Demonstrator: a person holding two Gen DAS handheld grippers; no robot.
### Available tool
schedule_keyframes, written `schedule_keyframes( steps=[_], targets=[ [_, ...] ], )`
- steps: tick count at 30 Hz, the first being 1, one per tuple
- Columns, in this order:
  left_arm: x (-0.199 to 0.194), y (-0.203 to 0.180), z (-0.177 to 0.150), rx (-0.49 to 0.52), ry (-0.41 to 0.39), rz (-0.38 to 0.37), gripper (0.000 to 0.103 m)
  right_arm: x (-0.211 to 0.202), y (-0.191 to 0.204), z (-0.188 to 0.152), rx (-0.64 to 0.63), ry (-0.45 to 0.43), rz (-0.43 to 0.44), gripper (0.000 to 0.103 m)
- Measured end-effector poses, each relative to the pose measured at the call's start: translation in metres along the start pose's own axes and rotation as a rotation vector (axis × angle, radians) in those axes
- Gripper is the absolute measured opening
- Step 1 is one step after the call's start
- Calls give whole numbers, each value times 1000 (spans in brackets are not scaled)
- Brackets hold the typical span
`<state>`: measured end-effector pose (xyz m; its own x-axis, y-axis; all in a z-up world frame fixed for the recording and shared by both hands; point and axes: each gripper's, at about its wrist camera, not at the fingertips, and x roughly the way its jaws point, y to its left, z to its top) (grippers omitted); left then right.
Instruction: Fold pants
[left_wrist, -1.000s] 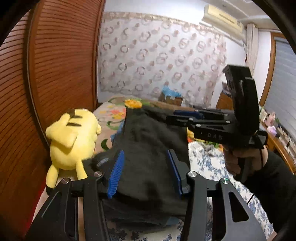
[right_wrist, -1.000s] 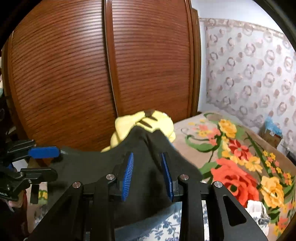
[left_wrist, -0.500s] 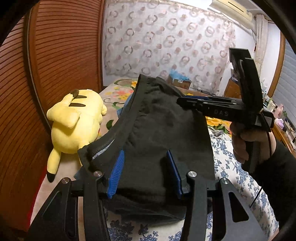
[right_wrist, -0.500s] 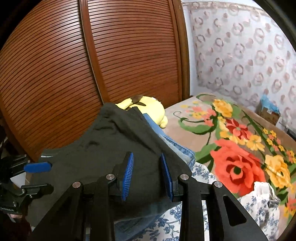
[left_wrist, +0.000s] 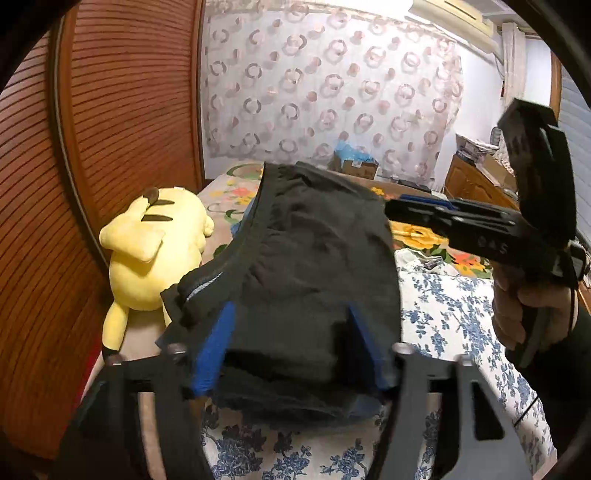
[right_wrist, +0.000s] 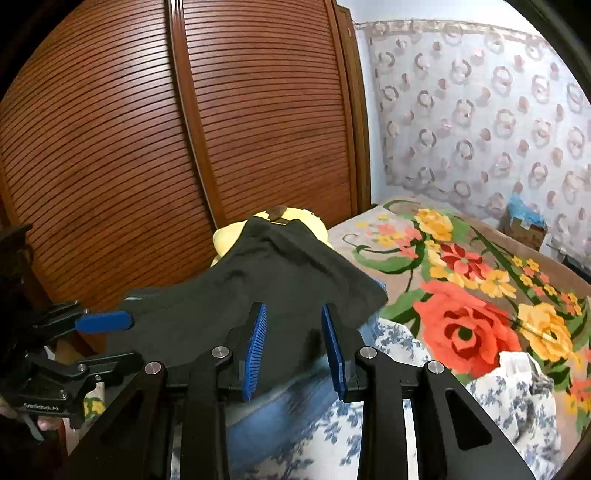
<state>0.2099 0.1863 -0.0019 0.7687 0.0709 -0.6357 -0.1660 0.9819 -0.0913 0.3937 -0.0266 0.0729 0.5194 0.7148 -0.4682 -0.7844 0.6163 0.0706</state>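
We note the dark pants (left_wrist: 317, 266) filling the centre of the left wrist view, draped in a raised mound over the bed. Their waistband edge runs from upper centre down toward the lower left of the frame. The left gripper (left_wrist: 291, 343) sits at the bottom centre; its blue-padded fingers (left_wrist: 214, 347) stand well apart, with the pants fabric bulging between them. We cannot tell whether the pads actually pinch the cloth or only flank it.

In the right wrist view the right gripper (right_wrist: 295, 339) occupies the bottom centre. Its blue ribbed pads (right_wrist: 256, 343) are parted by a moderate gap, and dark fabric lies between and beyond them; whether they grip it we cannot tell. The pants (right_wrist: 266, 295) rise to a peak at mid frame. Under them, a strip of blue denim (right_wrist: 280, 410) shows at lower centre.

The right gripper also appears at the right of the left wrist view (left_wrist: 417, 210), held by a hand (left_wrist: 528, 314), its tip touching the pants' right edge.

A yellow plush toy (left_wrist: 151, 251) lies at the left, just beside the pants, against the slatted wooden wardrobe (right_wrist: 184, 129). The flowered blanket (right_wrist: 472, 295) covers the right half of the right wrist view, and a blue-and-white floral sheet (left_wrist: 443, 317) lies at lower right of the left one
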Motion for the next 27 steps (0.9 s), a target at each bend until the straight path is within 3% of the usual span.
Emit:
schedule_keyframes(
  steps=[3, 10, 23, 26, 27],
  targets=[
    [-11, -7, -1, 19, -15, -26, 87, -19, 6, -8, 1, -8, -11, 32],
    [-33, -20, -7, 46, -50, -14, 87, -62, 26, -25, 10, -26, -61, 32],
    [-63, -31, -27, 48, -73, -66, 87, -122, 65, -56, 29, -57, -105, 33],
    [-68, -40, -34, 75, -74, -60, 68, -138, 72, -65, 33, -66, -125, 33],
    [-69, -42, -35, 80, -71, -65, 57, -143, 74, -67, 34, -68, -131, 33]
  ],
)
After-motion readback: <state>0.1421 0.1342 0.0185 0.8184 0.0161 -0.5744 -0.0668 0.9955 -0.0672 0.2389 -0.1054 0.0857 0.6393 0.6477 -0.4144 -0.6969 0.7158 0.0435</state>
